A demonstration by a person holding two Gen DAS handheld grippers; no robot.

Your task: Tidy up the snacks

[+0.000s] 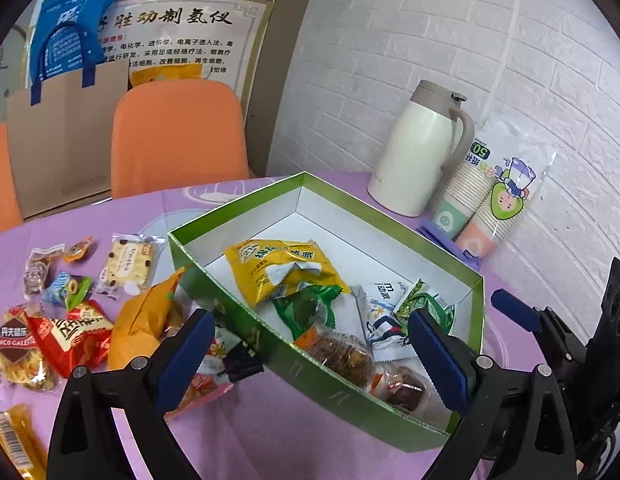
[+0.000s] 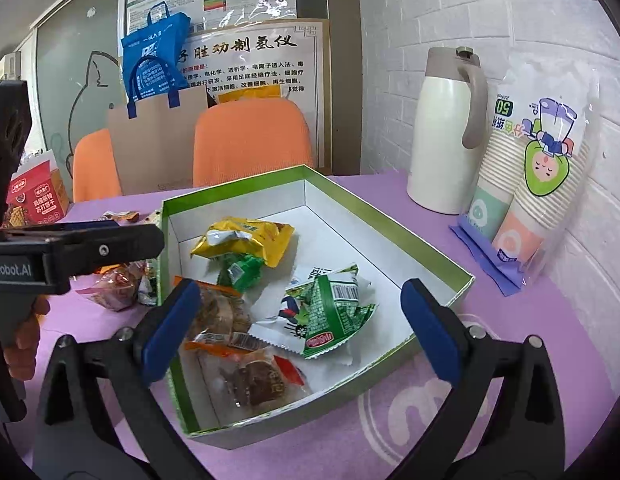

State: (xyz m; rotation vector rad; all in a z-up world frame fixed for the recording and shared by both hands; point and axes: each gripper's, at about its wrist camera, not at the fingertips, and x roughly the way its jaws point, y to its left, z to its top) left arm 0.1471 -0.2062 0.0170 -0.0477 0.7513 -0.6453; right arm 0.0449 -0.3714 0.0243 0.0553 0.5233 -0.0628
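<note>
Loose crinkly foil snack packets [image 1: 66,312], left of frame, on purple tablecloth [image 1: 270,420]. Left gripper [image 1: 310,356]: blue ribbed pads wide apart, empty. Green cardboard box [image 1: 330,396], white-lined, centre, holding yellow pouch [image 1: 282,268], green sachets [image 2: 334,308]. Right gripper [image 2: 302,332]: wide, empty. Cream thermos jug [image 2: 442,128], sleeved paper cups [image 2: 530,184], upper right.

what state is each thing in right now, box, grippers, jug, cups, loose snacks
green box: lid off, upright, partly filled with snack packets
left gripper: open, empty, over the box's near wall
right gripper: open, empty, over the box
yellow packet: inside the box, crumpled
thermos jug: upright, lid shut
paper cups: stacked, sealed in their plastic sleeve
red packet: outside the box, lying on the table
</note>
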